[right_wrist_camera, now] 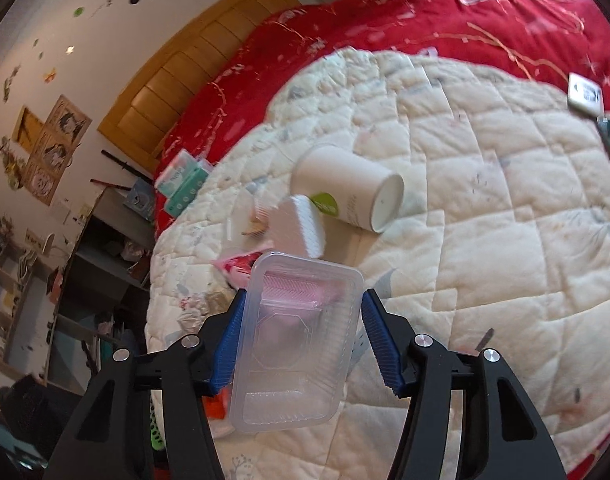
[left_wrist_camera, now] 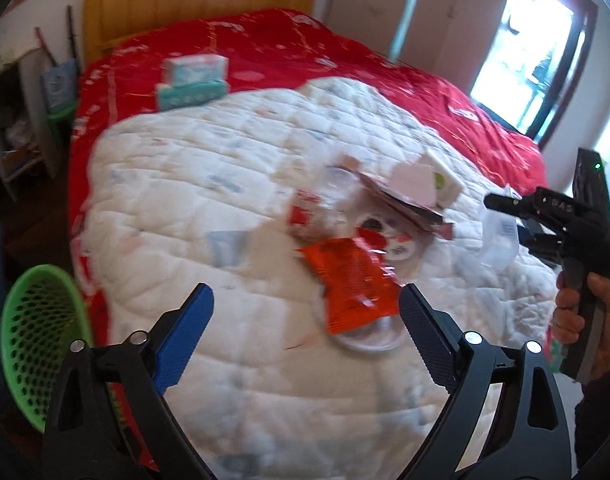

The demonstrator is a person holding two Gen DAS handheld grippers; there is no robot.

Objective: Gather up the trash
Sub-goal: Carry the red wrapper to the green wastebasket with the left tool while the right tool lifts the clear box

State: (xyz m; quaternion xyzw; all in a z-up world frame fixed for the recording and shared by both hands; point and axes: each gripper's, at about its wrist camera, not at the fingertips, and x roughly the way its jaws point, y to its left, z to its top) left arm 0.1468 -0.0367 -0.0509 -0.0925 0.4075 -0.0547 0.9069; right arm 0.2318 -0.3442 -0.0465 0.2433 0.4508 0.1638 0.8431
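Most trash remains on the bed (left_wrist_camera: 153, 208): orange wrapper (left_wrist_camera: 353, 280), paper cup (right_wrist_camera: 349, 192). My right gripper (right_wrist_camera: 301, 340) fingers clamp a clear plastic tray (right_wrist_camera: 297, 344); left gripper (left_wrist_camera: 305, 328) fingers stand apart, empty. Green basket (left_wrist_camera: 37, 320) waits beside the bed.

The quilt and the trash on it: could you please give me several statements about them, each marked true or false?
1. The right tool grips a clear plastic tray. True.
2. The white paper cup stands upright. False: it lies on its side on the white quilt.
3. The left tool is shut on the orange wrapper. False: its jaws are wide apart, holding nothing.
4. A green mesh basket sits at the bed's left edge in the left wrist view. True.
5. The quilt lies over a blue bedspread. False: the bedspread is red.
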